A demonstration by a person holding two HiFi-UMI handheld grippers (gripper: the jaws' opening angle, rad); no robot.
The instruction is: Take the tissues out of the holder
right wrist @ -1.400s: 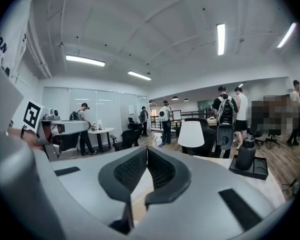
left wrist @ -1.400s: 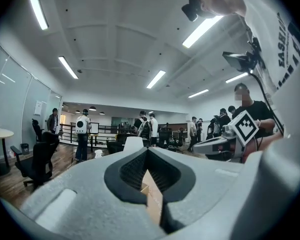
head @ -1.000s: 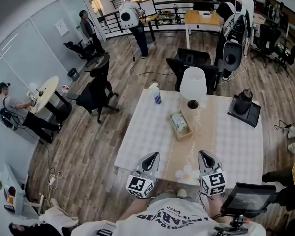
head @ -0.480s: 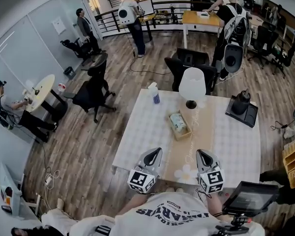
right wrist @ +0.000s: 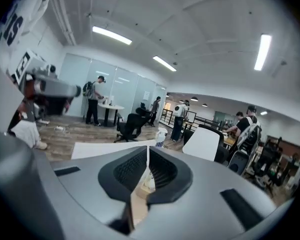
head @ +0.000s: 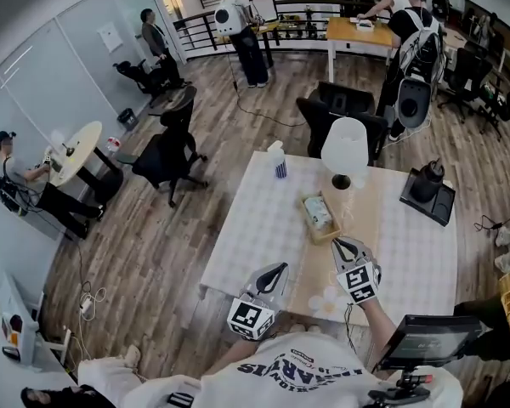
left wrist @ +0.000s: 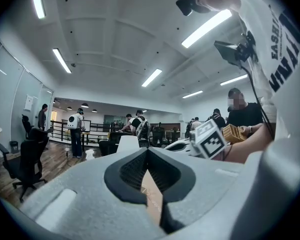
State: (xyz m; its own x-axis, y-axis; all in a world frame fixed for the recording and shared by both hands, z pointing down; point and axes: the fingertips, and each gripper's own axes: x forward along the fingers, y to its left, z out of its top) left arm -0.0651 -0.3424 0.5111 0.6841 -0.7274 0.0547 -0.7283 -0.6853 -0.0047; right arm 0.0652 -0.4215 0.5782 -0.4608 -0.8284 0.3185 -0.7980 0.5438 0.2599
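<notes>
As the tissues (head: 316,213) lie inside the holder (head: 326,233), none lifted out, the task stands at its approach stage.

1. Position of the task's thing. The holder sits on the beige runner (head: 363,201) of the desk (head: 253,228). It lies ahead of the right gripper (head: 340,243) and slightly to the left of its fingers, near them but apart. From the left gripper (head: 280,269) it lies ahead and to the right, clearly farther off.

2. Long axis. The holder's long side runs away from the person, and its near end is turned toward the right gripper. The right fingers therefore face a short end, not a long flank.

3. State of the fingers. The right fingers (right wrist: 131,171) are pressed together with nothing between them. The left fingers (left wrist: 132,169) also meet at the tips and carry nothing; only the runner shows through the slit below them.

4. Judgement. The right gripper is the nearer one and the better placed for the pick. Its fingers would have to part before they can take the tissues. They would also need to come over the holder's open top and not meet its end wall. The left gripper is placed to steady the holder from its side, should it shift.

5. Surroundings. Beyond the holder stands a white lamp (head: 343,147), and a spray bottle (head: 277,161) stands at the far left edge. Both are well apart from the line of approach.
</notes>
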